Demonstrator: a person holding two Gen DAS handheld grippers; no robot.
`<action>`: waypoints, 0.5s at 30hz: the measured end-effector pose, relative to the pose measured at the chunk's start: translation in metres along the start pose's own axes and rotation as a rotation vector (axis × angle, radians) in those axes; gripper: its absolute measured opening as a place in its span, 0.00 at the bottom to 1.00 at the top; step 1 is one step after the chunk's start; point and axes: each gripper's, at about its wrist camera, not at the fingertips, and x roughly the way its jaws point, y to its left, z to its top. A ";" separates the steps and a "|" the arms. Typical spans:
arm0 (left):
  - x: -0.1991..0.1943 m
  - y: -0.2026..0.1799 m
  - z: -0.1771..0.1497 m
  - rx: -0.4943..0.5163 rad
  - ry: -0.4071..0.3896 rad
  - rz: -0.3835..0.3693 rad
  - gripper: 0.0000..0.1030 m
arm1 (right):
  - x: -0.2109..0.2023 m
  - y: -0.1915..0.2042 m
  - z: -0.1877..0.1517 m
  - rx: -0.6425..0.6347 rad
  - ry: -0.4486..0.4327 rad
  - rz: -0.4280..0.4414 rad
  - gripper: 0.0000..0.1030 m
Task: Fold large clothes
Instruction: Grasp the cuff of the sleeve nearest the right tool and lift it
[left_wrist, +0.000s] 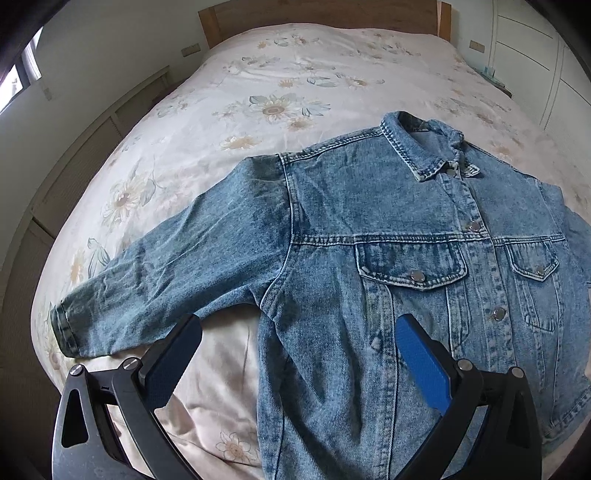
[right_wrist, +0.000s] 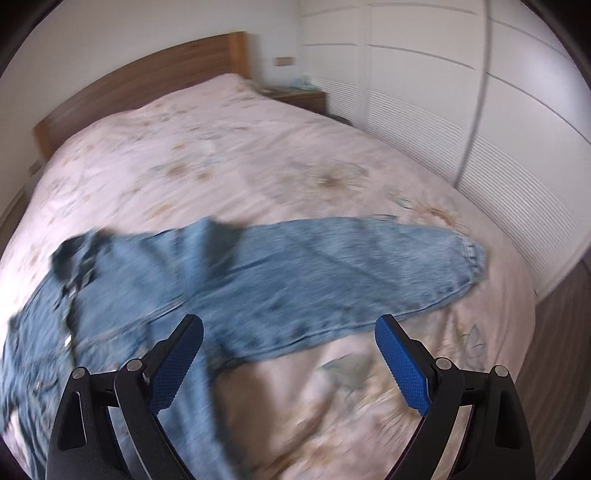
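A blue denim jacket (left_wrist: 388, 236) lies front up and buttoned on the bed, collar toward the headboard. One sleeve (left_wrist: 155, 273) stretches out to the left. My left gripper (left_wrist: 299, 332) is open and empty, above the jacket's lower left side. In the right wrist view, which is blurred, the jacket's other sleeve (right_wrist: 351, 273) stretches out to the right, with the body (right_wrist: 110, 295) at the left. My right gripper (right_wrist: 288, 339) is open and empty, above the lower edge of that sleeve.
The bed carries a cream floral cover (left_wrist: 280, 96) with a wooden headboard (left_wrist: 317, 14) at the far end. White wardrobe doors (right_wrist: 461, 122) run along the right side. A bedside table (right_wrist: 299, 94) stands by the headboard. A low cabinet (left_wrist: 85, 162) runs along the left wall.
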 end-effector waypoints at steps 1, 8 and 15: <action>0.004 0.000 0.002 0.000 0.007 0.004 0.99 | 0.015 -0.018 0.008 0.043 0.015 -0.034 0.92; 0.024 -0.004 0.013 0.005 0.042 -0.040 0.99 | 0.102 -0.119 0.024 0.285 0.160 -0.174 0.92; 0.042 -0.002 0.020 0.005 0.067 -0.036 0.99 | 0.147 -0.168 0.020 0.427 0.231 -0.164 0.92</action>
